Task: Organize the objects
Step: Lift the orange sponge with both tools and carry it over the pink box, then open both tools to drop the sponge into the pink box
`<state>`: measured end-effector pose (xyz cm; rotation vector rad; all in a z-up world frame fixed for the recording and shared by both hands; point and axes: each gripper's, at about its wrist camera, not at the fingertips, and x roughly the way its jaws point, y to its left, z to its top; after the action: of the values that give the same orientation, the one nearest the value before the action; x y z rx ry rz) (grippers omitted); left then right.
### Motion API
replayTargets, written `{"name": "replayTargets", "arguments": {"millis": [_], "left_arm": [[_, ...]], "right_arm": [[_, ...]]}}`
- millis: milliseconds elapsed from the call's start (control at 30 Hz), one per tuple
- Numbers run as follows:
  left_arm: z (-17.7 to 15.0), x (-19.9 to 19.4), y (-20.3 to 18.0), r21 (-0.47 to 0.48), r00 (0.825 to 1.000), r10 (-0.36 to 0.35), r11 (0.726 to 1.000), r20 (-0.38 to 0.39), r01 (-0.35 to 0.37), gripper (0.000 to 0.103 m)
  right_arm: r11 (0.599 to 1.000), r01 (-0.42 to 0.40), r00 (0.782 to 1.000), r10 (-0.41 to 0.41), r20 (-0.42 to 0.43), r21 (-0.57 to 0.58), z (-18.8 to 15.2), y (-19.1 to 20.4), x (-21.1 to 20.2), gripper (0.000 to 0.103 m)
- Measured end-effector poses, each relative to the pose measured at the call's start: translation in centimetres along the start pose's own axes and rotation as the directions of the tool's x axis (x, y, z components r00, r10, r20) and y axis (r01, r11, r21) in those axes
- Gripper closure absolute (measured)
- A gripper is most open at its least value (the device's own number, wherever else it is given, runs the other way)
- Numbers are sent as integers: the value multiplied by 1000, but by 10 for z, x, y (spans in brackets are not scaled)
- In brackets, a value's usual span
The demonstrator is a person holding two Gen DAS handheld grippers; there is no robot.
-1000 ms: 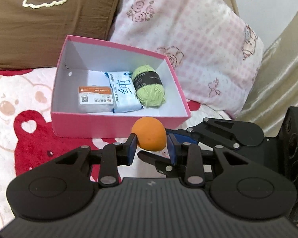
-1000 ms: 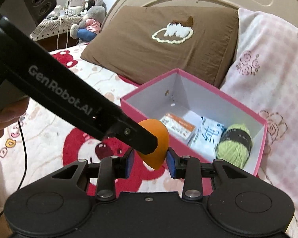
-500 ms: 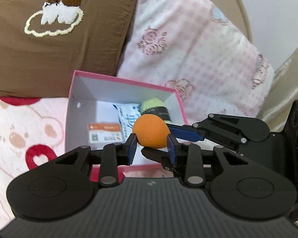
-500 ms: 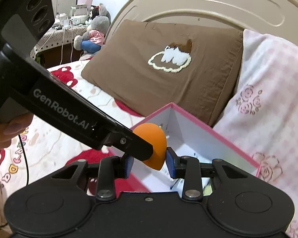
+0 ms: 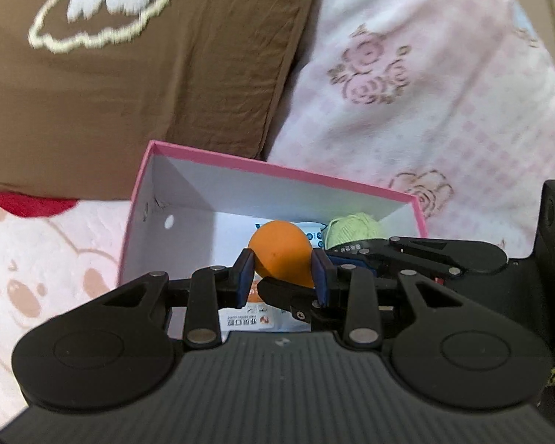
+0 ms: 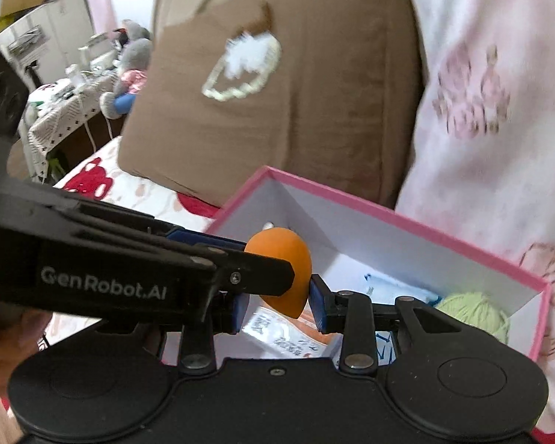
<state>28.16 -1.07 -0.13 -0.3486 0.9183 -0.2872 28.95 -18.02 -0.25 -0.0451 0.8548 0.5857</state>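
You've got both grippers' fingers (image 5: 246, 275) clamped on the orange teardrop-shaped sponge (image 5: 282, 254), crosswise, holding it over the pink cardboard box (image 5: 277, 174) for a drop-in.

both tools are matte black plastic. the left tool (image 5: 282, 273) has a ribbed grey-black top, two round raised discs on its body, silver rivets on the linkage arms and blue pads (image 5: 245, 277) on the fingertips. the right tool (image 6: 277, 306) matches it, with blue pads (image 6: 316, 307) and a small screw near the body's front edge. white "genrobot.ai" lettering (image 6: 103, 288) runs along the left tool's side, beside a cross-head screw.
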Motion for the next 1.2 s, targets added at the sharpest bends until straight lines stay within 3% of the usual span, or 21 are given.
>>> {"name": "replayTargets", "arguments": {"millis": [300, 567, 1100, 1200], "left_arm": [[8, 35, 11, -53, 1000, 3, 999, -31, -4, 71], [7, 63, 19, -78, 999, 14, 997, -44, -18, 71], [2, 80, 26, -117, 995, 70, 990, -70, -78, 71], [3, 77, 26, -126, 995, 81, 988, -57, -88, 66]], "right_arm": [[998, 35, 997, -31, -70, 52, 7, -21, 32, 64], [998, 65, 991, -61, -117, 28, 6, -33, 56, 64], [998, 60, 982, -65, -177, -34, 0, -36, 80, 62], [998, 62, 982, -66, -176, -27, 2, -40, 80, 62]]}}
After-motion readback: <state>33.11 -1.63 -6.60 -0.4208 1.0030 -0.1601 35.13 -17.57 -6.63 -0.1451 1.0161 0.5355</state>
